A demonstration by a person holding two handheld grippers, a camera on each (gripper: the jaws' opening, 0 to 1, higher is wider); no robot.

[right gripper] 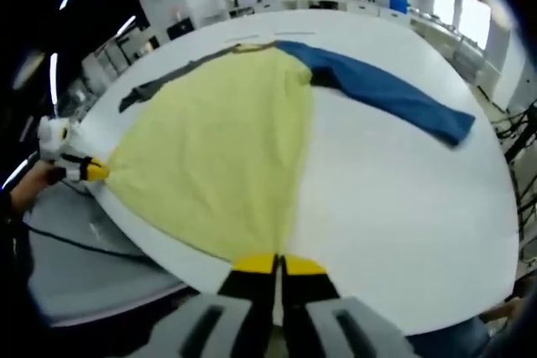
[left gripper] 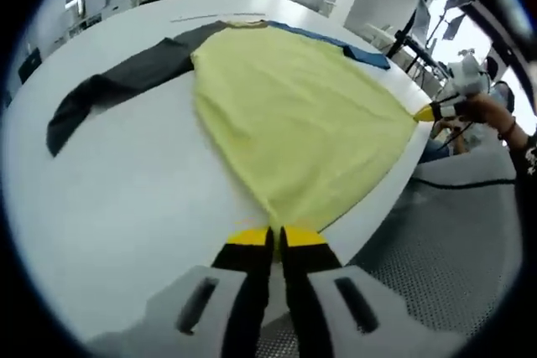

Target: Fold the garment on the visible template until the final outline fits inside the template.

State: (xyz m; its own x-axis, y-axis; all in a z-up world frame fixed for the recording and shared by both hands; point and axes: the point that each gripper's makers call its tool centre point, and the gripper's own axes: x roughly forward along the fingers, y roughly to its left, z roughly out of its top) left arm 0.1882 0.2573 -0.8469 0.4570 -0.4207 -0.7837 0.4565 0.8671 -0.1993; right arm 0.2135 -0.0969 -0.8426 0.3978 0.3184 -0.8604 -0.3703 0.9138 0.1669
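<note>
Thin, limp yellow-bodied garment (left gripper: 289, 123) with one dark grey and one blue sleeve, spread mid-frame on the round white table (left gripper: 126, 199); left gripper (left gripper: 276, 236) and right gripper (right gripper: 278, 264), jaws closed, pinch its hem corners, seemingly the best holds for so light a cloth.

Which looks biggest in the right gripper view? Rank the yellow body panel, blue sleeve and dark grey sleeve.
1. Yellow fabric body panel: largest.
2. Blue fabric sleeve.
3. Dark grey fabric sleeve: smallest, but it lies farther off and the panel partly hides it, so its true size is unsure.
</note>
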